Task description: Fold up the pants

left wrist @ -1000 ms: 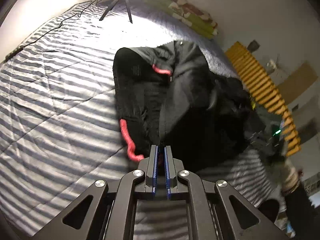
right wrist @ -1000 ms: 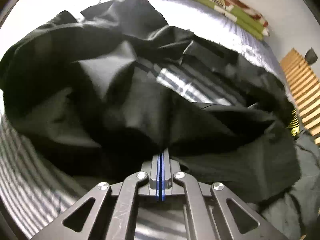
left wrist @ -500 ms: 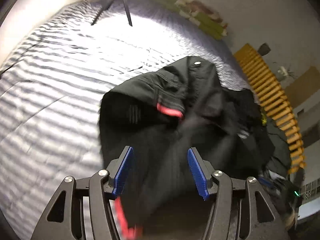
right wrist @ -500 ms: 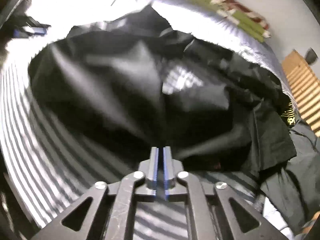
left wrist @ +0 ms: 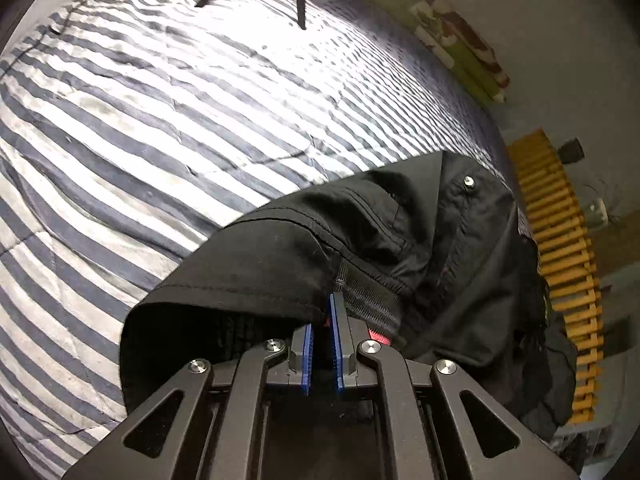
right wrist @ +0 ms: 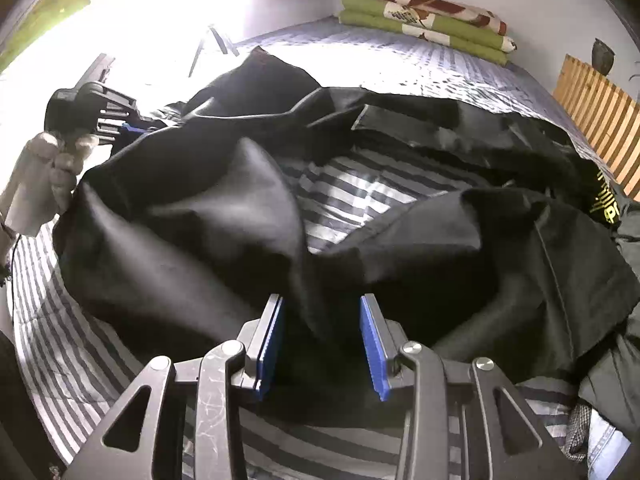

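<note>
Across the striped bed (left wrist: 160,128), the black pants (right wrist: 180,232) are lying crumpled, stretching leftward from the right tool (right wrist: 322,344) (jaws opening, cloth loose between) toward the left tool (left wrist: 323,344), which is pinching the waistband.

We see black pants (left wrist: 400,240) on a grey-and-white striped bedspread (left wrist: 160,120), blue-padded fingers (right wrist: 370,344), and green, red-flowered folded blankets (right wrist: 424,20).

We find one print only: yellow-green lettering on dark cloth (right wrist: 604,206) at the right edge of the right wrist view. Only a "P" reads; the rest is cut off by folds. Nothing legible in the left wrist view.
</note>
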Motion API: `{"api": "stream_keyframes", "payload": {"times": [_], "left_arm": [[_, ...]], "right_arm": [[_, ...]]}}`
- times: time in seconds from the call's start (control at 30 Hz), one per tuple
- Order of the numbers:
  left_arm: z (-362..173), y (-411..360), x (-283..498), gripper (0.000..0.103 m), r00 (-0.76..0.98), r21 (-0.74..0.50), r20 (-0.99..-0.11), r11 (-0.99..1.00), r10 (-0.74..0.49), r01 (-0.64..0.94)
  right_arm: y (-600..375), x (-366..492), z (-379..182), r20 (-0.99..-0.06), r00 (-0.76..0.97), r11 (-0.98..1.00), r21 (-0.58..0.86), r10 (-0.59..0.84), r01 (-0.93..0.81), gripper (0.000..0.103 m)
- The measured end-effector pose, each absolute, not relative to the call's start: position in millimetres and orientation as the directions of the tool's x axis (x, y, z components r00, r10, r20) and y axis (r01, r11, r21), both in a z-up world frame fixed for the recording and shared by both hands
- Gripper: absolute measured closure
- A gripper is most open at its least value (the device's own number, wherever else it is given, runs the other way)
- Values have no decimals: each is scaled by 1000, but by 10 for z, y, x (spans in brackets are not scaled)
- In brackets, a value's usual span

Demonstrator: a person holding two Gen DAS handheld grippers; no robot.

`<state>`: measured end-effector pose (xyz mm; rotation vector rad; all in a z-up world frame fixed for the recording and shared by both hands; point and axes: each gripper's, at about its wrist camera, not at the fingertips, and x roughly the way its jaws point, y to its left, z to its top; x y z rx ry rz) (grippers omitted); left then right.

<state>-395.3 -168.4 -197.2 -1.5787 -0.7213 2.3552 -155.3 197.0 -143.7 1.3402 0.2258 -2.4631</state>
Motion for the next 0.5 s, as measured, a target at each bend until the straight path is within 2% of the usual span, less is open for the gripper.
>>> {"api": "stream_keyframes", "payload": {"times": [0.1,0.23,0.33,0.5], "left_arm": [[-1809,-1744,-3947,97,-435,-499,-795,-863,423,73],[-1472,-2134,-4069,97,-515,-565,-735,-818,441,106],[-1283,-2445,-4289,96,-572,-552,-727,-818,378,162],[-1215,-2660,-4567,92,-536,-383,-815,-898,218,218]], "right_arm": [[2013,-1572,-1461,-839,-504,-940,24,-205,341,68],[2028,-1573,-1460,-835,-505,-943,46,-218,330,68],[1964,-1579,-1494,-834,-499,-939,61,-235,339,68],[1867,-1593,-1577,-840,-488,-929,50,-237,365,68]]}}
